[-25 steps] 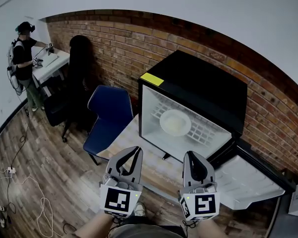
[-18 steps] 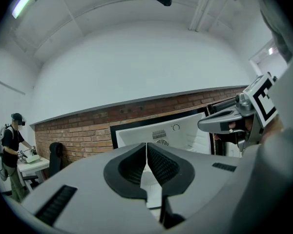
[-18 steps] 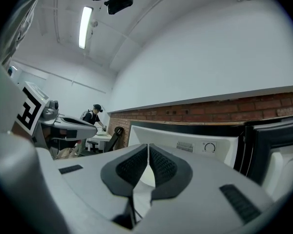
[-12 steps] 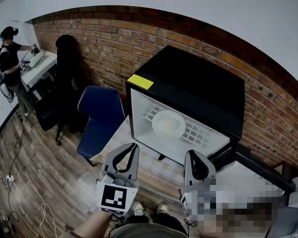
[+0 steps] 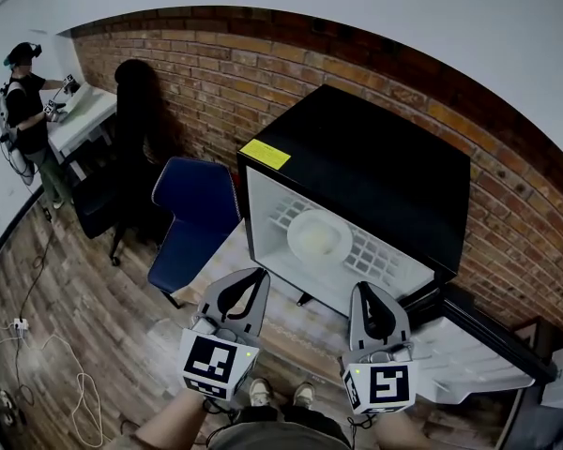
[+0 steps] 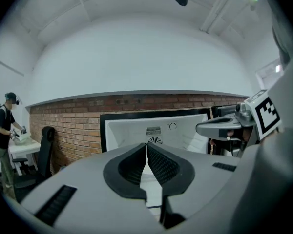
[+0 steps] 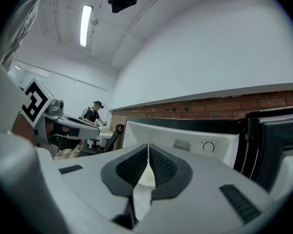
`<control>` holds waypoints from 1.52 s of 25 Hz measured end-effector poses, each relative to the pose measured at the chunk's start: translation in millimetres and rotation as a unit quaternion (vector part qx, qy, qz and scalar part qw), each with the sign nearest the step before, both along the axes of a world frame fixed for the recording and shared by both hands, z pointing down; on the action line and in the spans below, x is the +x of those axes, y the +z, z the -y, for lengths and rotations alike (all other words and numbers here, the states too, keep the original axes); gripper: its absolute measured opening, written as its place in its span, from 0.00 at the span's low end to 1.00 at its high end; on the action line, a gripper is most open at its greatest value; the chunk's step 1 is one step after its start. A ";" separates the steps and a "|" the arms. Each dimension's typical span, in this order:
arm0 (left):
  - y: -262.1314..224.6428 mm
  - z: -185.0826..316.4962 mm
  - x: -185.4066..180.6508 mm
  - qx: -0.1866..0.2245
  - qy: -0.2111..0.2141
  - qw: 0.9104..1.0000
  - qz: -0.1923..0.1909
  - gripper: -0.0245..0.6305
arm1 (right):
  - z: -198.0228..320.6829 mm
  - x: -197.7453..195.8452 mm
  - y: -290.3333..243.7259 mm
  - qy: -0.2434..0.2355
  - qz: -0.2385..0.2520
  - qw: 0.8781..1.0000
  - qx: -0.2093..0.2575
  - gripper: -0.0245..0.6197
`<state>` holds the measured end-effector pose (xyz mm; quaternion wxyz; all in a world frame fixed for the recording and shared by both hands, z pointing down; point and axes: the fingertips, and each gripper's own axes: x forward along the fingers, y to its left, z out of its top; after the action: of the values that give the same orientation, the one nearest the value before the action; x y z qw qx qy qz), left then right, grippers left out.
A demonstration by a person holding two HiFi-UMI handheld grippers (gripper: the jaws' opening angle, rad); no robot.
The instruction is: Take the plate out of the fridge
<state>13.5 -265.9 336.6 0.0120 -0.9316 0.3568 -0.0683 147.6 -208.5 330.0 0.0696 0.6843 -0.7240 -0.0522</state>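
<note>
White and round, the plate (image 5: 319,237) lies flat on the wire shelf (image 5: 383,251) inside the open fridge (image 5: 375,167), towards the shelf's left part and well in from the near edge. Nothing touches it. The fridge is a small black box with a white interior; a vent grille (image 7: 181,144) and a round dial (image 7: 208,146) sit on its far inner wall. A yellow label (image 5: 265,154) is stuck on the top at the near left corner. The fridge door (image 5: 469,350) is swung wide open to the right, its white inner face showing.

Both tongs hang near the person, in front of the fridge mouth and well apart from the plate. The left gripper (image 5: 254,276) has its jaws pressed together with nothing between them, and it points at the fridge opening. The right gripper (image 5: 367,290) is the same: jaws closed on each other, empty, aimed into the white interior. They sit side by side, the left one tilted a little.

To the left of the fridge stands a blue chair (image 5: 195,216), and farther left a black chair (image 5: 136,148). A brick wall (image 5: 263,73) runs behind them all. At the far left a person (image 5: 23,111) stands at a white desk (image 5: 84,120). The floor (image 5: 75,298) is wooden planks, with loose cables (image 5: 28,336) lying on it at the near left.
</note>
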 end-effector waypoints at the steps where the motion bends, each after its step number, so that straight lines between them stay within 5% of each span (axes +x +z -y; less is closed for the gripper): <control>1: -0.2 1.9 2.5 -0.013 0.004 1.000 -0.013 0.07 | 1.0 1.0 -0.5 -0.001 0.001 1.000 0.001 0.09; 4: -1.8 9.5 11.1 -0.072 0.021 0.994 -0.079 0.07 | 3.4 3.7 -2.4 -0.004 0.002 1.000 0.002 0.09; 6: 0.7 16.1 14.7 -0.127 0.032 0.982 -0.133 0.07 | 4.5 4.4 -2.9 -0.006 0.002 1.000 0.001 0.09; 9: 7.4 27.5 17.8 -0.200 0.043 0.958 -0.202 0.08 | 6.8 4.2 -3.0 -0.007 0.004 1.000 0.000 0.09; 13: 17.0 40.2 22.9 -0.268 0.051 0.924 -0.267 0.24 | 11.1 4.1 -2.8 -0.008 0.004 1.000 -0.001 0.09; 18: 37.9 50.8 32.0 -0.357 0.059 0.871 -0.331 0.27 | 16.2 4.7 -2.9 -0.006 0.006 1.000 -0.005 0.09; 20: 48.9 55.8 35.9 -0.381 0.059 0.855 -0.347 0.28 | 20.3 5.3 0.8 -0.006 0.007 1.000 -0.007 0.09; 38: 121.9 82.9 69.5 -0.510 0.065 0.764 -0.390 0.28 | 55.5 8.0 38.3 -0.004 0.019 0.999 -0.040 0.09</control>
<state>82.9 -348.9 458.5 -0.6005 -0.7676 0.1823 0.1305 155.6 -264.0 368.3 0.0828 0.6791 -0.7293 -0.0102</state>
